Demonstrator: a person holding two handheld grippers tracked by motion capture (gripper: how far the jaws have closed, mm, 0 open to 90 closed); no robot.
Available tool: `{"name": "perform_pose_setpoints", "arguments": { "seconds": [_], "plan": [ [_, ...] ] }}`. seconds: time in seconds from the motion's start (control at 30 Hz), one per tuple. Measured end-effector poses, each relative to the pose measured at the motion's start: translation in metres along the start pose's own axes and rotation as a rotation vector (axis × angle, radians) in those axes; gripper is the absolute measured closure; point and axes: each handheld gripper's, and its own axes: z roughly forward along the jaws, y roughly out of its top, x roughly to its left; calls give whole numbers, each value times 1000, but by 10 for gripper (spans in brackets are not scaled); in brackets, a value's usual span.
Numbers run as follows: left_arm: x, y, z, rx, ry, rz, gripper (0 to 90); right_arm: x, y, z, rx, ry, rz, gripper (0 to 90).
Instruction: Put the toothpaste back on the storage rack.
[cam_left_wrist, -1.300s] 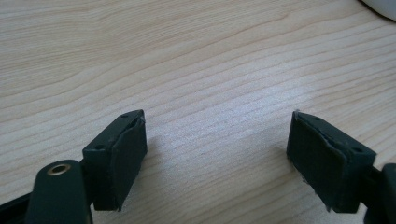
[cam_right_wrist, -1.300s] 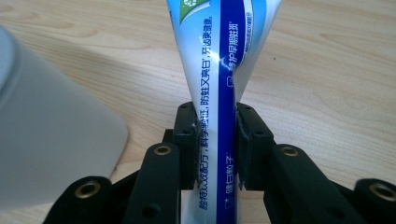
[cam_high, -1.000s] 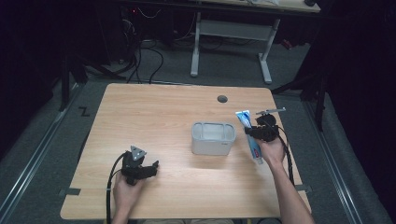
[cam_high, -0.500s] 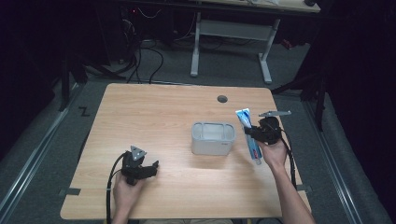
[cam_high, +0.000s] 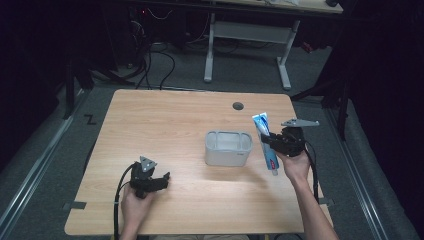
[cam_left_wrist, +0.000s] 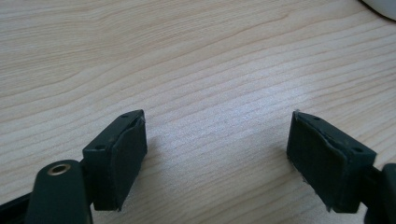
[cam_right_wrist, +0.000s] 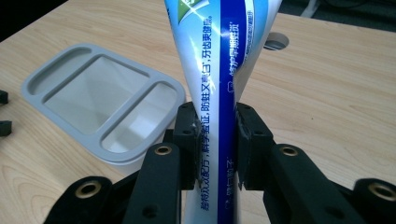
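Dark floor rings the wooden surface (cam_high: 175, 125); from above, the right gripper (cam_high: 278, 141) holds a toothpaste tube (cam_high: 265, 137) just right of the grey container (cam_high: 228, 148). Left gripper (cam_left_wrist: 217, 154): fingers spread wide over bare wood. Right gripper view: fingers (cam_right_wrist: 189, 140) pinch the tube's middle, container beside.

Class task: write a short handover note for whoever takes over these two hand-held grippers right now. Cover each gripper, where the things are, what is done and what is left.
Right hand-held gripper: shut on the toothpaste tube, gripping it mid-body, with the tube raised above the wooden table just right of the grey organiser box.
Left hand-held gripper: open, holding nothing, low over bare table at the near left.
Done: the tube is grasped and lifted.
Left: probably placing the tube into one of the box's compartments, all of which look empty; then release. The left gripper may need to steady the box.
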Motion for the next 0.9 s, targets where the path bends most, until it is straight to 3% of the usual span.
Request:
{"name": "perform_pose_setpoints", "arguments": {
  "seconds": [0.33, 0.6, 0.73, 0.9],
  "plan": [
    [0, 0, 0, 0, 0, 0, 204, 15, 6, -12, -46, 50, -47, 731],
    [0, 0, 0, 0, 0, 0, 204, 18, 9, -14, -42, 87, -59, 729],
    [0, 0, 0, 0, 1, 0, 204, 26, 14, -17, -40, 100, -89, 728],
    [0, 0, 0, 0, 0, 0, 204, 37, 21, -21, -80, 136, -124, 726]
  ]
}}
